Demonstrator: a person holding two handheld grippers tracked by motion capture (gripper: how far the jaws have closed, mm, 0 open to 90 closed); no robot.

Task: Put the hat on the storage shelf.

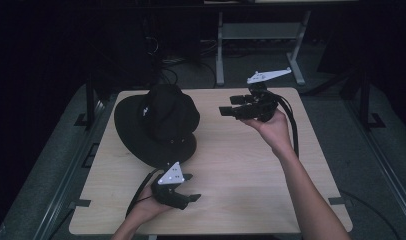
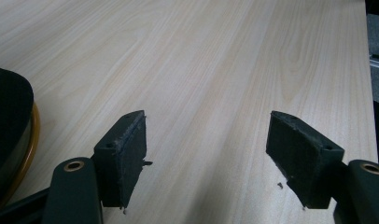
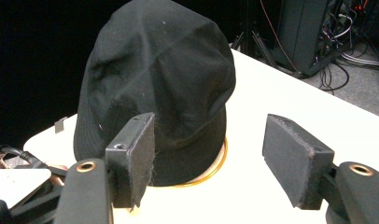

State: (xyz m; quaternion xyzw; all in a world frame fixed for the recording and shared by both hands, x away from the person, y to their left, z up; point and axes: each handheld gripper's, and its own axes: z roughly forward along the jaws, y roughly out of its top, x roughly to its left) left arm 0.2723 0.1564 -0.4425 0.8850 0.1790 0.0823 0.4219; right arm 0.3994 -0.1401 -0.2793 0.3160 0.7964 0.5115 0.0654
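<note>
- Pale wooden table (image 1: 251,165) with rounded corners, dark floor all around its edges.
- Lots of bare wood on the near and right parts of the table; free room there for moving.
- Black hat (image 1: 158,122) on the far left part of the table, its brim close to the left edge.
- Soft, floppy hat with a tall round top and a wide brim; a small white mark on the top in the high view.
- In the right gripper view, wrinkled black cloth on the hat (image 3: 159,84), and a thin gold-brown rim under the brim.
- Same gold-brown rim at the left side of the left gripper view, under a bit of the black hat (image 2: 8,121).
- Hat sitting the right way up, opening down on the wood; inside hidden.
- Left gripper (image 1: 188,187) low over the near part of the table, just by the near edge of the brim, not touching it.
- Left jaws wide apart, holding nothing; plain table wood (image 2: 215,70) between them.
- Right gripper (image 1: 226,109) held up over the far right part of the table, pointing left at the hat, with a gap between.
- Right jaws also apart and holding nothing; hat seen past the gap, farther off.
</note>
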